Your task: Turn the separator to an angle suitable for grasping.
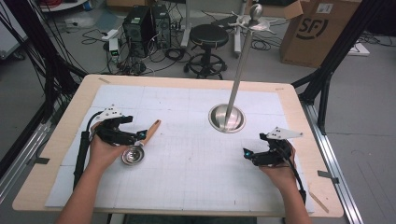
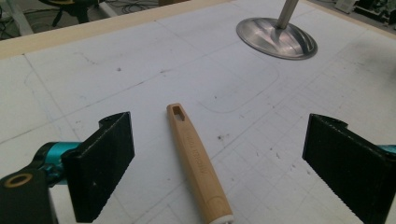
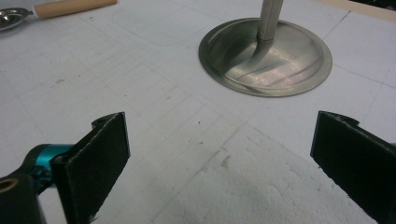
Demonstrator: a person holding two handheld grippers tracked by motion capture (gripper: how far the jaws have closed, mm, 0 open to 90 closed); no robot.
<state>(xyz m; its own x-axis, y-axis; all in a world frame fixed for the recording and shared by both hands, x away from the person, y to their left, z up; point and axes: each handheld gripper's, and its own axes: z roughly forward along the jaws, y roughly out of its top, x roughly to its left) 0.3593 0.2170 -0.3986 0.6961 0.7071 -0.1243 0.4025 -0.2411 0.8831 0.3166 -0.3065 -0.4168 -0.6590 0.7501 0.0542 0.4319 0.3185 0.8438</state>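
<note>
- Ladle (image 1: 140, 145), metal bowl and wooden handle (image 2: 196, 161): lies flat on the white mat (image 1: 196, 172) at the table's left side, bowl toward the person, handle slanting away toward the steel stand (image 1: 227, 117).
- Left gripper (image 1: 140, 136): hovers over the ladle where handle meets bowl. In the left gripper view its jaws stand wide, one on each side of the handle, neither pad touching the wood; nothing is held.
- Right gripper (image 1: 246, 153): rests near the mat's right side, well apart from the ladle. Its jaws also stand wide and hold nothing; the stand's round base (image 3: 265, 56) lies ahead of them.
- Step in hand, as judged: grasping the handle. The left gripper should sink until both pads flank the handle's thicker part, centred, then close squarely across its width.
- Caution: a grip near the bowl end may let the long handle tip; a lopsided closure could roll the round wood out from between the pads.
</note>
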